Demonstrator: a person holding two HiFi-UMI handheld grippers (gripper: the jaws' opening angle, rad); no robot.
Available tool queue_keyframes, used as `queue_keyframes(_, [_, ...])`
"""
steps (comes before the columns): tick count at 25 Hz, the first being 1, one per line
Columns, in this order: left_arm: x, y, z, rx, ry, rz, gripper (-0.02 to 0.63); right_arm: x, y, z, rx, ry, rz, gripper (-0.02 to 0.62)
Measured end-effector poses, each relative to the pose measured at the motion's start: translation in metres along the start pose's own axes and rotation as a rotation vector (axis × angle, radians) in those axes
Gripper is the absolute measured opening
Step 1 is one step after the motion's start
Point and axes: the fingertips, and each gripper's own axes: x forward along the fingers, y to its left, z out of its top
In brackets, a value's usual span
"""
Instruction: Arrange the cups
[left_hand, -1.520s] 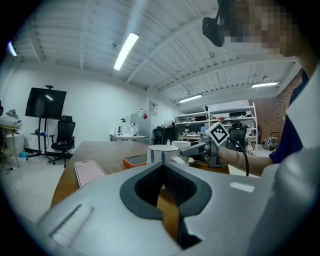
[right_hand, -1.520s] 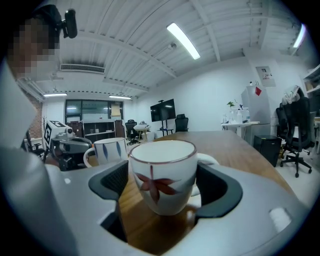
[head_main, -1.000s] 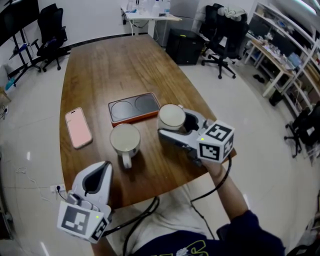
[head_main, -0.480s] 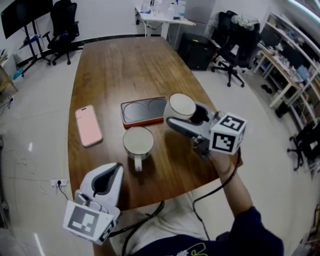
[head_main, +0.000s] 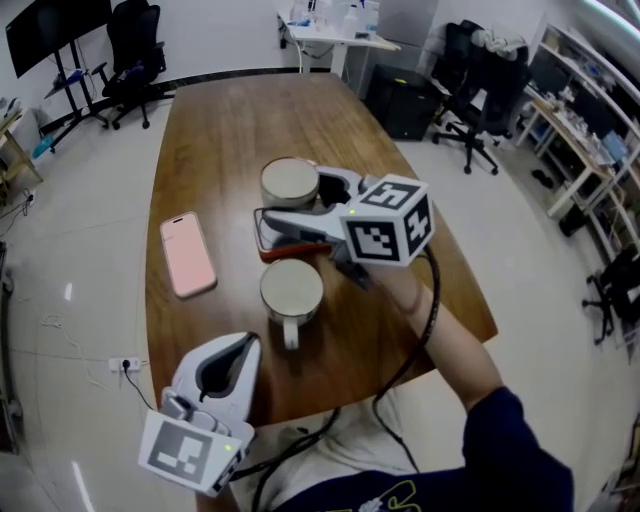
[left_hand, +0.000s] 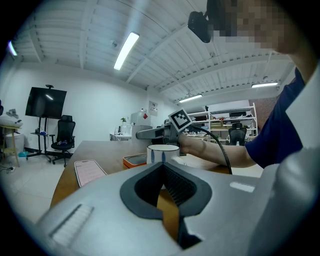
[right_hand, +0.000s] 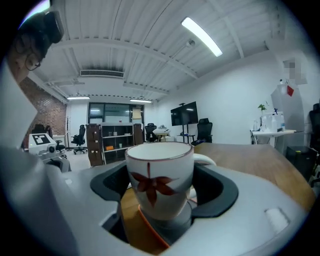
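Jaws of the right gripper (head_main: 300, 200) hold a white cup (head_main: 288, 182) over the orange tray (head_main: 262, 245); left gripper (head_main: 238, 345) jaws are closed.

1. Bright, even room light: one ceiling tube (left_hand: 126, 50) glows in my left gripper view, a second tube (right_hand: 202, 36) in my right.
2. Soft shadows fall on the bench (head_main: 230, 130).
3. Wide-angle lenses bend the edges, the corners go black, and the nearest foreground is soft.
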Motion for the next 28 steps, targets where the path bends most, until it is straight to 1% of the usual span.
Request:
queue_keyframes(3, [0.0, 0.002, -0.001, -0.007, 0.005, -0.002, 0.003, 0.011, -0.004, -0.006, 0.052, -0.008, -0.021, 0.379])
queue_keyframes(6, [0.003, 0.005, -0.002, -0.005, 0.008, -0.004, 0.003, 0.016, -0.01, -0.005, 0.078, -0.024, -0.034, 0.379])
queue_keyframes(9, [0.009, 0.006, -0.002, -0.006, 0.011, -0.015, 0.003, 0.019, -0.015, -0.014, 0.115, -0.007, -0.039, 0.379])
queue_keyframes(12, [0.011, 0.007, -0.001, -0.013, 0.009, -0.01, 0.003, 0.024, -0.015, -0.021, 0.108, 0.017, -0.048, 0.379])
queue_keyframes(16, [0.011, 0.007, 0.0, -0.015, 0.008, -0.01, 0.003, 0.026, -0.013, -0.021, 0.114, 0.017, -0.034, 0.379])
queue_keyframes(20, [0.01, 0.008, -0.003, 0.021, 0.015, -0.016, 0.003, 0.03, -0.013, -0.028, 0.099, 0.048, -0.036, 0.379])
queue_keyframes(22, [0.01, 0.008, -0.003, 0.023, 0.017, -0.016, 0.003, 0.03, -0.014, -0.031, 0.102, 0.058, -0.038, 0.379])
queue_keyframes(25, [0.01, 0.007, -0.002, 0.021, 0.016, -0.019, 0.003, 0.029, -0.014, -0.032, 0.115, 0.057, -0.037, 0.379])
queue_keyframes(28, [0.01, 0.008, -0.002, 0.02, 0.016, -0.02, 0.003, 0.029, -0.014, -0.033, 0.093, 0.053, -0.034, 0.379])
